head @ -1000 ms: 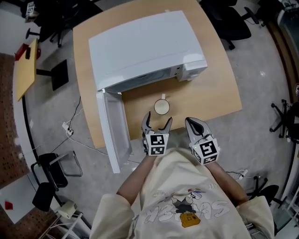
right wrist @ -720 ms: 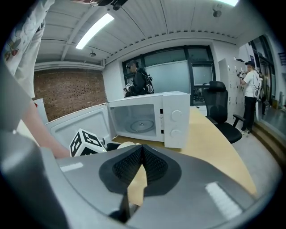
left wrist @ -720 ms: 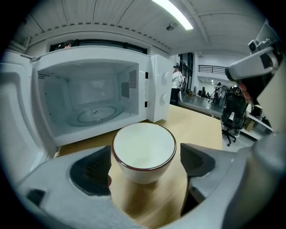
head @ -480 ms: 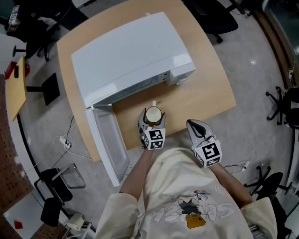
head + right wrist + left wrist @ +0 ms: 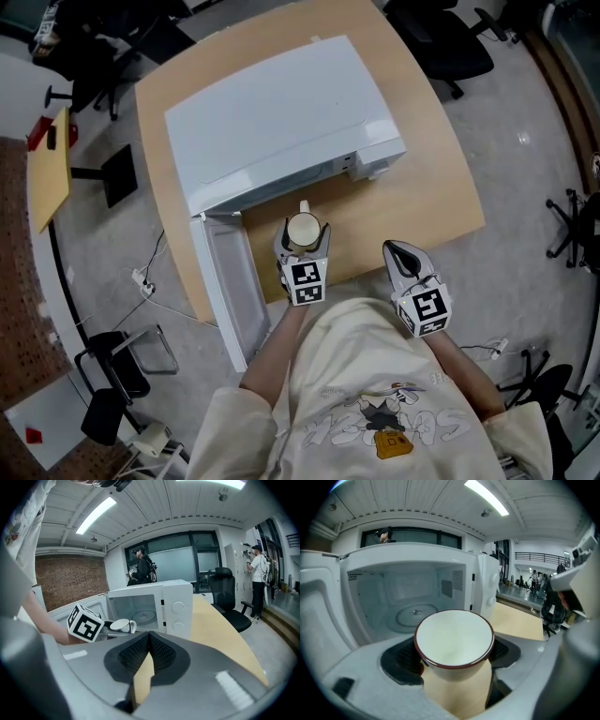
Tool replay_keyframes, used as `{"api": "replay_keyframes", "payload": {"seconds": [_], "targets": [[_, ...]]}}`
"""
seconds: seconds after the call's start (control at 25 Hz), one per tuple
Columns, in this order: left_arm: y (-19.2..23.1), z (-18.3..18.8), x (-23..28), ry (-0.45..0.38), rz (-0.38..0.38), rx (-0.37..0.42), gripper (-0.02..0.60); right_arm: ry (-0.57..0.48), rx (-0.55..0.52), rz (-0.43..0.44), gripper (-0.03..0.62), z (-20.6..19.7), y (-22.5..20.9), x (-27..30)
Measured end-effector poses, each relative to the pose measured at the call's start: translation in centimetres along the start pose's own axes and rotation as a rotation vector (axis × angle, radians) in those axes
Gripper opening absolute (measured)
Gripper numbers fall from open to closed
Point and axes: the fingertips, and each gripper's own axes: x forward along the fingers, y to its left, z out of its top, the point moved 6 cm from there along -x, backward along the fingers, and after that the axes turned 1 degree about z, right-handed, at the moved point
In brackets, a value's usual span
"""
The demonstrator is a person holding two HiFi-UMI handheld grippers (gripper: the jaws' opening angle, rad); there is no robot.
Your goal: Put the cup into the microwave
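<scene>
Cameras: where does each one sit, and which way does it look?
Head view: on the person's head, looking down on microwave, left gripper, right gripper, shirt.
Left gripper view: on that gripper, facing the open microwave; its jaws hold the cup.
Right gripper view: on that gripper, facing the microwave; its shut jaws show.
Both gripper views share cup and microwave.

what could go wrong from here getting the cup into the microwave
The left claw grips the cup below its rim, so it may tilt or slip on the way in. The cup's handle points at the microwave and could catch the opening's edge. The open door stands close on the left; a swing could knock it.
</scene>
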Motion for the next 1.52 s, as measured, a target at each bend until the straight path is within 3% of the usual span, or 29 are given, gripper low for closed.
{"api": "replay_keyframes", "payload": {"seconds": [0.16, 0.28, 0.56, 0.84, 1.16, 1.24, 1.36, 1.52], "targets": [[2.9, 4.0, 0.3, -0.059, 0.073, -0.079, 0.396, -0.017, -0.009, 0.030, 0.006, 0.8, 0.8, 1.0], [5.5, 6.1, 2.0, -0.083, 0.127, -0.093, 0.396, -0.029, -0.021, 0.045, 0.006, 1.2, 1.2, 1.4], [9.5, 6.8, 7.3, -0.045, 0.191, -0.108, 0.396, -0.007, -0.015, 0.005, 0.006, 0.9, 0.9, 0.7], [10.3, 7.2, 10.3, -0.062, 0.203, -0.075, 0.397, 0.051, -0.028, -0.016, 0.005, 0.3, 1.0, -0.1], [10.8, 7.3, 11.2, -0.093, 0.204, -0.043, 0.407, 0.047, -0.043, -0.015, 0.005, 0.4, 1.6, -0.8], [10.6, 7.0, 10.8, -0.082, 0.201, -0.043, 0.467, 0.047, -0.041, -0.009, 0.005, 0.0, 1.5, -0.9], [10.1, 6.5, 8.8, -0.075, 0.193, -0.082, 0.483, 0.038, -0.047, 0.003, 0.005, -0.1, 1.4, -0.9], [7.4, 4.8, 3.2, -0.048, 0.161, -0.154, 0.390, 0.013, -0.046, 0.029, 0.005, 0.3, 1.6, -0.6]]}}
